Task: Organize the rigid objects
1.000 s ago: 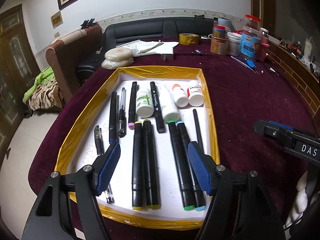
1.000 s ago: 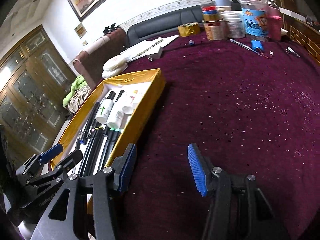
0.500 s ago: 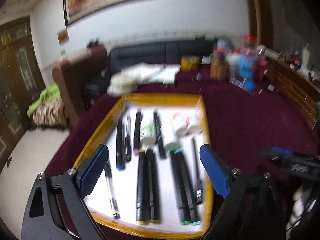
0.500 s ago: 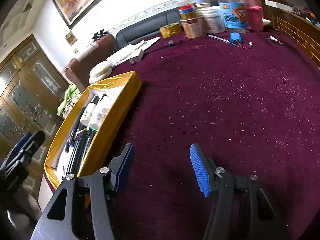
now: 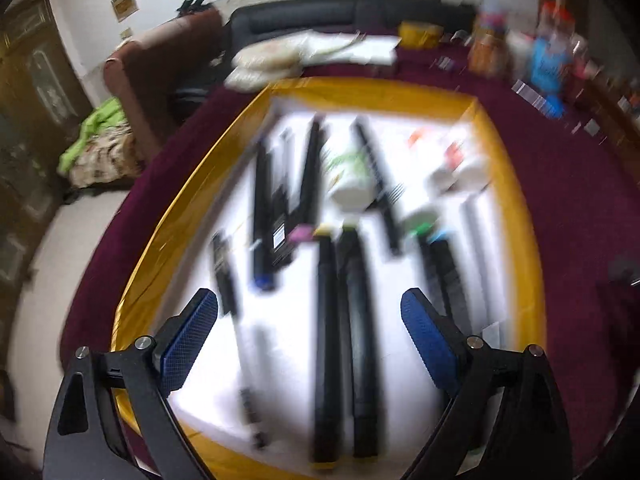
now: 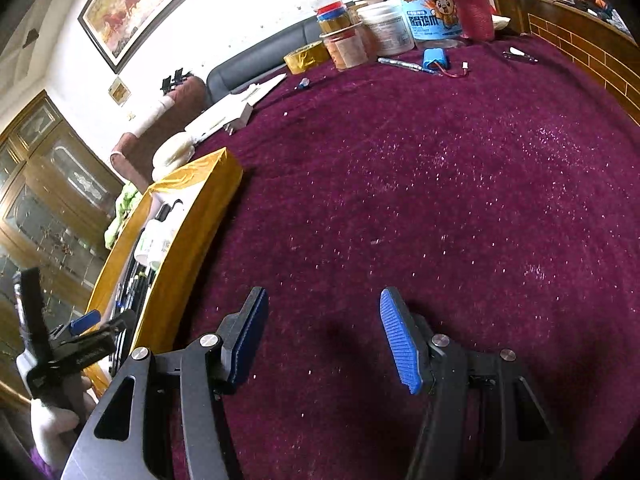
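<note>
Hovering wide open, left hand-held gripper (image 5: 308,320) empty above black markers (image 5: 344,320) lying inside yellow tray (image 5: 516,216) near desk's (image 6: 400,200) left edge. Hanging half open, right hand-held gripper (image 6: 322,328) empty over bare desk.

Left gripper (image 5: 310,344) agape — right gripper (image 6: 320,336) half-spread, empty

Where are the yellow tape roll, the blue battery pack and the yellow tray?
yellow tape roll (image 6: 305,57), right wrist view, outer side.
blue battery pack (image 6: 436,59), right wrist view, top face.
yellow tray (image 6: 192,240), right wrist view, outer side wall.
</note>
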`<move>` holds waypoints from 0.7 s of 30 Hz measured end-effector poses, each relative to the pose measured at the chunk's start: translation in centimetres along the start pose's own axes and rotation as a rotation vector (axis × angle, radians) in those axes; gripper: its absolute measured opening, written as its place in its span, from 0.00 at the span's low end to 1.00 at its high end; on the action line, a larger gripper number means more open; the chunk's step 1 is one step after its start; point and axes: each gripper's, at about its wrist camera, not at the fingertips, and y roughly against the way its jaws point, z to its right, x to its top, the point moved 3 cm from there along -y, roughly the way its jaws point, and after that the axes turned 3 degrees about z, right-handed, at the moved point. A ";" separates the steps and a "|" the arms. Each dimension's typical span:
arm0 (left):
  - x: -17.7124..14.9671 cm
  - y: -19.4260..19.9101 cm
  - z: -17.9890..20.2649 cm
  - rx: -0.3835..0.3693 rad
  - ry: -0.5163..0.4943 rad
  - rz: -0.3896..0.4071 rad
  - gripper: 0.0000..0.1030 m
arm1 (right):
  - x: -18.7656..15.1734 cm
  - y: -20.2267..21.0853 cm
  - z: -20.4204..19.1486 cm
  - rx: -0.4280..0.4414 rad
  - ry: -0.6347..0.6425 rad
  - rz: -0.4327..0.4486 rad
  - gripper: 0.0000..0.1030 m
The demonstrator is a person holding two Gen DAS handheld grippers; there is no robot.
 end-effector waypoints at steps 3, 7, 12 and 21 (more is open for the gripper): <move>2.4 0.5 1.4 -0.071 -0.016 0.022 0.92 | 0.8 -0.1 0.7 -0.011 -0.018 0.044 0.51; 5.9 -1.0 3.0 -0.102 -0.042 0.053 0.92 | 1.6 -0.4 2.4 -0.011 -0.088 0.075 0.51; 7.6 -5.4 4.4 0.163 -0.197 0.036 0.93 | 1.8 -0.2 3.0 -0.006 -0.115 0.093 0.51; 7.7 -2.4 3.2 0.068 -0.198 0.088 0.92 | 1.9 -0.5 3.3 -0.005 -0.127 0.074 0.52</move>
